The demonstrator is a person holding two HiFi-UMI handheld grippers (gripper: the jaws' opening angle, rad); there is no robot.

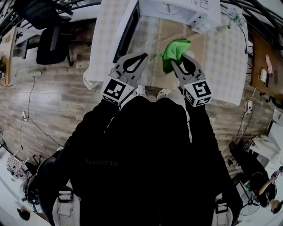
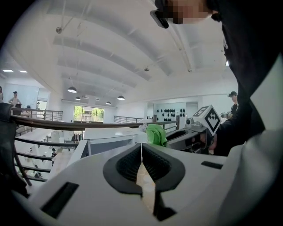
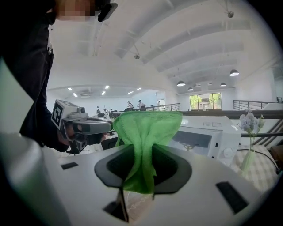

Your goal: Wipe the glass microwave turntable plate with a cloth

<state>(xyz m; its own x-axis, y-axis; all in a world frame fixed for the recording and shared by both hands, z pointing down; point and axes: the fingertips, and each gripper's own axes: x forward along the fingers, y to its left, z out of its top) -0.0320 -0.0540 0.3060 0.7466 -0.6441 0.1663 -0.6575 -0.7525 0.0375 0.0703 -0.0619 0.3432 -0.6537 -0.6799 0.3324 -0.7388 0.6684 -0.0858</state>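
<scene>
My right gripper (image 1: 179, 59) is shut on a bright green cloth (image 1: 173, 52), held over the checked table (image 1: 221, 57) in front of a white microwave (image 1: 185, 11). Its door (image 1: 128, 31) hangs open to the left. In the right gripper view the cloth (image 3: 146, 132) bunches up out of the jaws of that gripper (image 3: 142, 170), and the microwave (image 3: 208, 137) stands just behind. My left gripper (image 1: 142, 56) hovers beside it, shut and empty; its tips (image 2: 141, 152) meet. I cannot make out the glass plate in any view.
A small vase of flowers (image 3: 248, 150) stands at the table's right, next to the microwave. An office chair (image 1: 53, 42) sits on the wood floor to the left. Cables (image 1: 26, 114) trail across the floor. A desk with small items (image 1: 265, 75) lies to the right.
</scene>
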